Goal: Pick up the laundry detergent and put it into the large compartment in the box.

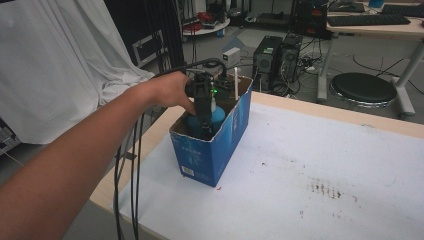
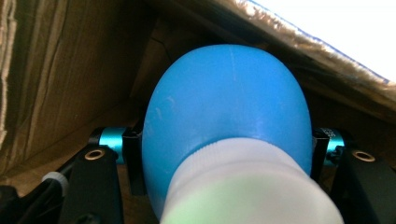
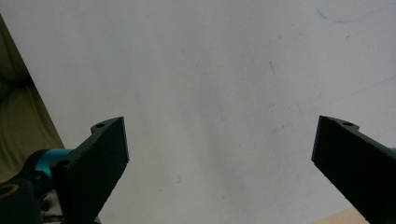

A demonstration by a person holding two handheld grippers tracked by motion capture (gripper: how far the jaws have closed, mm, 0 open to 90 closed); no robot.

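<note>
The left tongs (image 1: 204,122) reach down into the blue box (image 1: 220,145) near the middle of the high view, and their two jaws sit on both sides of the blue bottle (image 2: 226,107) with the white cap (image 2: 247,186), holding it. To do this well, I think the hand should keep a firm squeeze and move the bottle straight up and down, so it does not bump the cardboard walls. The right tongs (image 3: 219,154) are wide open with nothing in them, over the white tabletop (image 3: 210,70).
</note>
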